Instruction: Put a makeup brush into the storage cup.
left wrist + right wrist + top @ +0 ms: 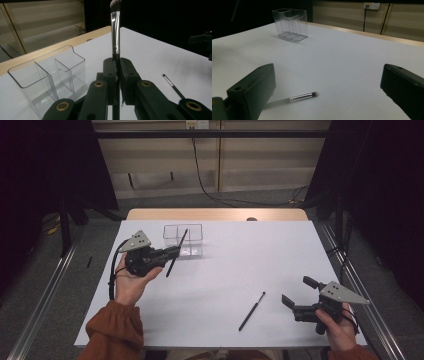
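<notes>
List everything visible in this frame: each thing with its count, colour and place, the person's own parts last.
held makeup brush: 1, black handle with silver ferrule, clamped upright in the left tool beside the organizer
loose makeup brush: 1, black with silver ferrule, lying on the table near the right tool
clear organizer: 1, transparent, compartments empty, far left part of the table
table: 1, white top with wooden far edge
wall socket: 1, white, on the far wall
left tool: 1, black, shut on the brush
right tool: 1, black, open, low over the table
sleeves: 2, rust orange, bottom edge
</notes>
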`<state>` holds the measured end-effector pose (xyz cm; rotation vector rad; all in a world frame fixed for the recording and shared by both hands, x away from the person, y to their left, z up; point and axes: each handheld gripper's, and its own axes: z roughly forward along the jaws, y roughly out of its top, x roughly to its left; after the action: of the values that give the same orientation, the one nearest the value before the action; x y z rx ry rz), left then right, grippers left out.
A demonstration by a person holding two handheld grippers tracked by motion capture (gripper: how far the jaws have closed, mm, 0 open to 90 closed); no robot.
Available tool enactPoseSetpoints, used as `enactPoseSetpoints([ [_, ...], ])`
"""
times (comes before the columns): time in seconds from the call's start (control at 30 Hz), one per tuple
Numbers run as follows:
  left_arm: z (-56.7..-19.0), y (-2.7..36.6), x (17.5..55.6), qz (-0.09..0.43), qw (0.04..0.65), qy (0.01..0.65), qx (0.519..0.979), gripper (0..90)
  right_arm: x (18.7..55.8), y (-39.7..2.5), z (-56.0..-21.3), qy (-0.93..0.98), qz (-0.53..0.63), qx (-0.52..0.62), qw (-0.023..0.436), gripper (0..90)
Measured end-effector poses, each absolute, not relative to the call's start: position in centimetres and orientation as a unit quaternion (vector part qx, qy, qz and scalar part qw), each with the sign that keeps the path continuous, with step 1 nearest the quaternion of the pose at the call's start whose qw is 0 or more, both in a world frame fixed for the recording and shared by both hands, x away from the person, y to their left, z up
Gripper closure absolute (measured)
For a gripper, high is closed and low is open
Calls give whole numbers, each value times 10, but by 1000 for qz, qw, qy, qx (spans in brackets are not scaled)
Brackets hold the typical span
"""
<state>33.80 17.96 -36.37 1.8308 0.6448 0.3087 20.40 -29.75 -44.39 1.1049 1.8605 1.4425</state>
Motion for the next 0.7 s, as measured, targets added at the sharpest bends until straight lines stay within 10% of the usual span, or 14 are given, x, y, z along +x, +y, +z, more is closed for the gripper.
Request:
enactPoseSetpoints([
  [0.7, -352, 175, 369, 160, 552, 294, 764, 840, 204, -298, -444, 689, 535, 410, 267, 0],
])
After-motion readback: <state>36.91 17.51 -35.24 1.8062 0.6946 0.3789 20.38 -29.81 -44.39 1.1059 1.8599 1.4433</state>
